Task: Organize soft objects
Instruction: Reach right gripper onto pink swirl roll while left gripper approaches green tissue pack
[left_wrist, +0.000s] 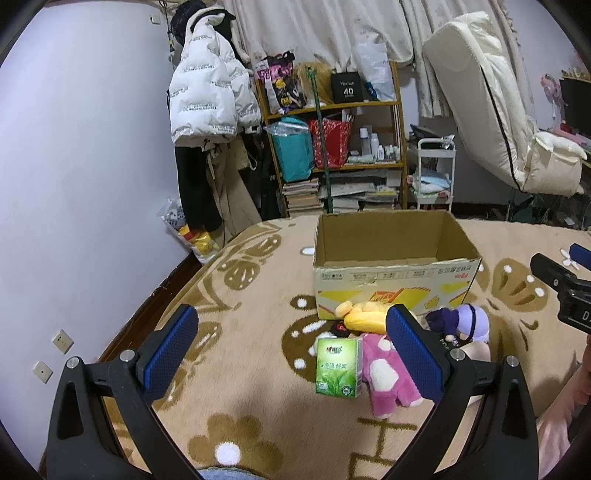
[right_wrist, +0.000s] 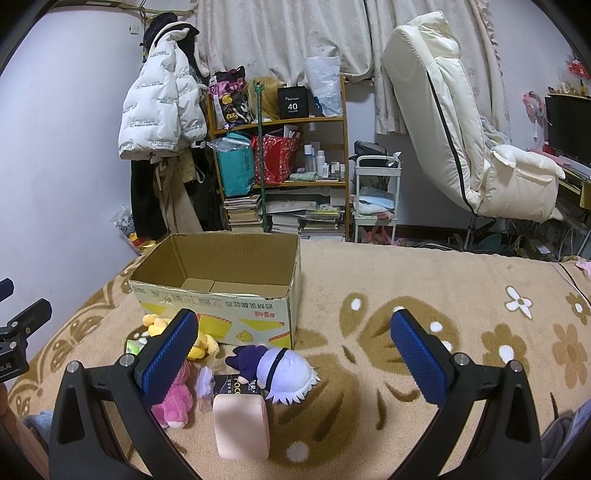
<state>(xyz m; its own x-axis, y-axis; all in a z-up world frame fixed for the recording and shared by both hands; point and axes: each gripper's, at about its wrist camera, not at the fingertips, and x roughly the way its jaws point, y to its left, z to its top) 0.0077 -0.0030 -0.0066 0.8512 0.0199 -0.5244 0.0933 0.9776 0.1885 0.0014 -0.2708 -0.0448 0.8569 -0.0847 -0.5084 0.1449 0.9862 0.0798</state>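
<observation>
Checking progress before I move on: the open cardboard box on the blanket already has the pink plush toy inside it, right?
Not quite. The open cardboard box holds nothing, as the right wrist view shows. The pink plush toy lies on the blanket, in front of the box.

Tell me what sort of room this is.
Most likely a lived-in bedroom: the soft toys and cardboard box sit on a flower-patterned blanket, a white puffer jacket hangs by the wall, and a cluttered bookshelf stands before curtains.
</observation>
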